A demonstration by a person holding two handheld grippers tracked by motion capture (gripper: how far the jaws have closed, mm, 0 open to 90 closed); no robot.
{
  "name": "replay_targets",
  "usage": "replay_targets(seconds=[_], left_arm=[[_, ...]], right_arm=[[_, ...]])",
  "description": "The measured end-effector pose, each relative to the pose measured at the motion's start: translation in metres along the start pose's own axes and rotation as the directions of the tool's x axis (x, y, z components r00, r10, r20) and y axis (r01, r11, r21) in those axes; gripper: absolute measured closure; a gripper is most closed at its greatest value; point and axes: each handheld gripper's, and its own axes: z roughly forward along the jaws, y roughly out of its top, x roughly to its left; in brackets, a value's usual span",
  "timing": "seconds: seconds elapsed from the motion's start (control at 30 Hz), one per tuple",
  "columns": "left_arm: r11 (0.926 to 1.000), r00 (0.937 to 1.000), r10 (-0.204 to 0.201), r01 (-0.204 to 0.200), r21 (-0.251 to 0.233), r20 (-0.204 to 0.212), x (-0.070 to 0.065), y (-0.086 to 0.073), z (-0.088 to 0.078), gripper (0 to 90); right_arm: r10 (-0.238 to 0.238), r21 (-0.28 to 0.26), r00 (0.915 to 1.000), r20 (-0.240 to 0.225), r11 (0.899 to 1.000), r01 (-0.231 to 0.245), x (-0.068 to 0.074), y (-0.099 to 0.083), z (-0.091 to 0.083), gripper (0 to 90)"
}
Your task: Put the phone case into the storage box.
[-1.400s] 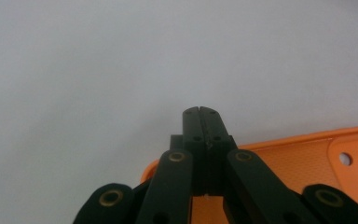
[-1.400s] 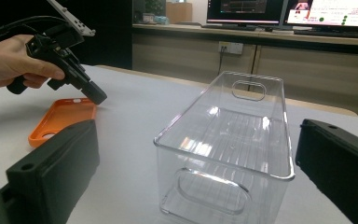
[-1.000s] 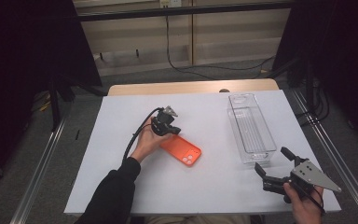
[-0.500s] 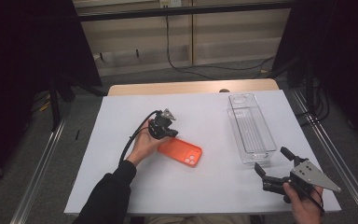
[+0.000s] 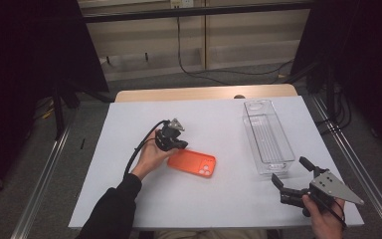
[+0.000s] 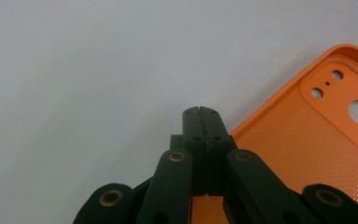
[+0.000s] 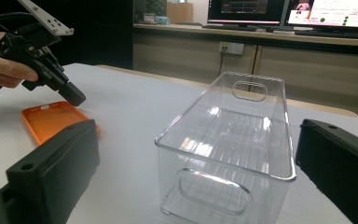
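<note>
Little has shifted since the earlier frames: left tool (image 5: pixel 178 145) edges slightly toward the near end of the orange phone case (image 5: pixel 192 164); case, bin and right tool keep their places.

Orange phone case lies flat on the white counter (image 5: pixel 214 199), roughly mid-counter, open side up. High view gives its placing: camera-cutout end toward the person's right. Left gripper view (image 6: pixel 307 140) adds the textured inner face, raised rim and cutout holes.

Left tool sits at the case's plain end. Left gripper view shows its jaws pressed together with nothing between them, tips (image 6: pixel 200 112) over bare counter just beside the case's edge. Right gripper view (image 7: pixel 72 98) shows it from the side, angled down; contact with the case cannot be told.

Clear plastic bin (image 5: pixel 267 137) stands right of the case, well apart, long axis running away from the person. Right gripper view (image 7: pixel 228 140) shows its ribbed floor and handle slots.

Right tool (image 5: pixel 293 174) rests near the bin's near end, jaws wide, holding nothing.
</note>
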Motion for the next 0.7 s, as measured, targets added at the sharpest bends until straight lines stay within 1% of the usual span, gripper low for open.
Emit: replay_targets(seconds=[0.03,0.07,0.1,0.13,0.17,0.2,0.27,0.3,0.33,0.37,0.4,0.43,0.5,0.53,0.57,0.6,0.63,0.7], left_arm=[[0.9999,0.9999,-0.012,0.012,-0.01,0.0,-0.0012,-0.0009,0.0,90.0],[0.9999,0.9999,0.011,-0.011,0.004,-0.003,-0.0009,-0.0014,-0.0014,90.0],[1.0,1.0,0.005,-0.005,-0.003,-0.004,-0.0024,-0.002,-0.0015,90.0],[0.9999,0.9999,0.011,-0.011,-0.001,-0.01,-0.003,-0.0026,-0.002,90.0],[0.9999,0.9999,0.007,-0.007,-0.007,-0.008,-0.0035,-0.0033,-0.0022,90.0],[0.9999,0.9999,0.014,-0.014,-0.001,-0.007,-0.0031,-0.004,-0.0031,90.0],[1.0,1.0,0.003,-0.004,-0.009,-0.007,-0.0044,-0.0051,-0.0036,90.0],[0.9999,0.9999,0.01,-0.01,-0.002,-0.009,-0.0044,-0.0053,-0.0043,90.0],[1.0,1.0,0.008,-0.008,-0.001,-0.002,-0.0045,-0.0056,-0.0048,90.0],[0.9999,1.0,-0.007,0.007,-0.013,0.0,-0.0057,-0.006,-0.0044,90.0],[0.9997,0.9997,0.022,-0.022,0.01,-0.005,-0.0047,-0.006,-0.0062,90.0],[0.9996,0.9997,0.024,-0.024,0.011,-0.004,-0.0048,-0.0061,-0.0065,90.0],[0.9999,0.9999,0.014,-0.014,0.003,-0.002,-0.0062,-0.0068,-0.0065,90.0],[0.9997,0.9998,0.022,-0.022,0.011,-0.001,-0.006,-0.007,-0.0074,90.0],[0.9996,0.9997,0.024,-0.024,0.013,-0.001,-0.0063,-0.0073,-0.0078,90.0],[0.9999,0.9999,0.015,-0.015,0.007,0.0,-0.0071,-0.008,-0.0079,90.0],[0.9997,0.9998,0.021,-0.021,0.011,0.006,-0.0068,-0.0085,-0.0086,90.0],[0.9999,0.9999,0.011,-0.011,0.008,0.012,-0.0074,-0.0103,-0.0099,90.0]], right_arm=[[0.0,-0.001,1.0,-0.001,1.0,0.0,-0.0001,0.0,0.0001,0.0],[0.001,0.0,1.0,-0.001,1.0,-0.001,0.0,-0.0001,0.0002,0.0],[0.001,0.002,1.0,-0.002,1.0,-0.001,0.0,-0.0001,0.0002,0.0],[0.0,0.002,1.0,-0.003,1.0,0.0,0.0001,-0.0001,0.0003,0.0],[0.0,0.002,1.0,-0.003,1.0,0.0,0.0002,-0.0001,0.0004,0.0],[0.001,0.002,1.0,-0.003,1.0,-0.001,0.0003,-0.0001,0.0004,0.0],[0.001,0.002,1.0,-0.002,1.0,-0.001,0.0003,-0.0001,0.0005,0.0],[0.001,0.002,1.0,-0.003,1.0,-0.001,0.0002,-0.0001,0.0005,0.0],[0.001,0.002,1.0,-0.002,1.0,-0.001,0.0003,-0.0001,0.0005,0.0],[0.001,0.002,1.0,-0.002,1.0,-0.001,0.0003,-0.0001,0.0005,0.0],[0.001,0.002,1.0,-0.002,1.0,-0.001,0.0003,-0.0001,0.0005,0.0],[0.001,0.002,1.0,0.0,1.0,-0.001,0.0002,-0.0001,0.0005,0.0],[0.0,0.003,1.0,0.001,1.0,0.0,0.0001,-0.0002,0.0005,0.0],[0.002,0.003,1.0,0.0,1.0,-0.002,0.0002,-0.0001,0.0004,0.0],[0.002,0.002,1.0,0.0,1.0,-0.002,0.0003,0.0,0.0003,0.0],[0.002,0.0,1.0,-0.001,1.0,-0.002,0.0004,0.0,0.0003,0.0],[0.002,0.001,1.0,0.0,1.0,-0.002,0.0005,0.0,0.0004,0.0],[0.002,0.001,1.0,-0.001,1.0,-0.002,0.0004,0.0,0.0003,0.0]])
